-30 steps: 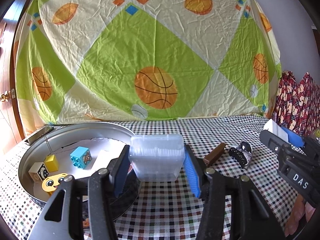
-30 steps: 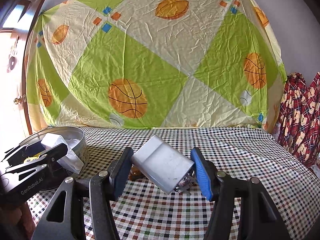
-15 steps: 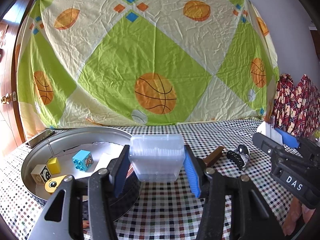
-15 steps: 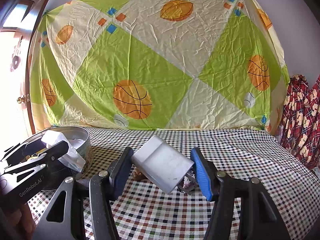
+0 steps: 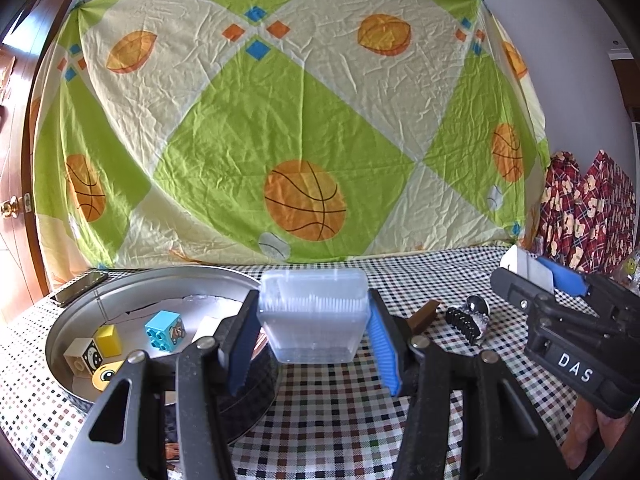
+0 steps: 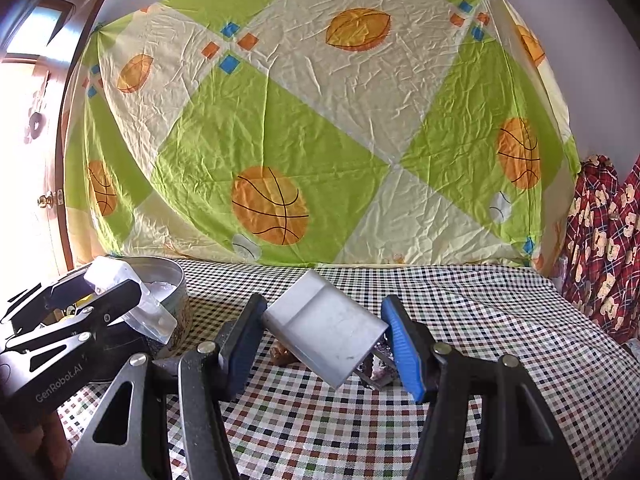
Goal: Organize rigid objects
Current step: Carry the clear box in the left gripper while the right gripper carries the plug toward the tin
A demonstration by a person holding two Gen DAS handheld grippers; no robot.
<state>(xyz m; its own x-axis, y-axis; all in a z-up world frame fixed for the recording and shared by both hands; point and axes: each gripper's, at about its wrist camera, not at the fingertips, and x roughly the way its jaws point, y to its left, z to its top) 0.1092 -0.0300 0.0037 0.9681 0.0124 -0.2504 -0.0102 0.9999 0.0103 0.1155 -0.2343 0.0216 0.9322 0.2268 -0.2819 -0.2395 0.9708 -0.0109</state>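
I am holding two things above a checked tablecloth (image 5: pixel 340 420), one in each gripper; my left gripper (image 5: pixel 313 330) is clamping a clear plastic box of cotton swabs (image 5: pixel 313 320) by its two short sides, upright and level between the pads; the box is looking light, stiff and smooth, so I judge it could slip if I ease off, and the thin walls could flex if I squeeze harder; gripping low on the side walls, as I am doing, seems the soundest hold. Just left of and below that gripper is sitting a round metal tin (image 5: pixel 80 320), with a blue toy brick (image 5: pixel 164 328), a yellow cube (image 5: pixel 107 339) and a white block with a face (image 5: pixel 82 356) lying inside it. To the right of it, on the cloth, are lying a black hair claw (image 5: pixel 464 322) and a small brown stick (image 5: pixel 424 316).

My right gripper (image 6: pixel 324 340) is pinching a grey plug adapter (image 6: pixel 324 336), tilted corner-down between the pads, its metal prongs (image 6: pixel 378 362) pointing toward the right pad; it is looking hard, compact and a little heavier; the flat faces are giving the surest purchase, and the skewed hold may let it pivot.
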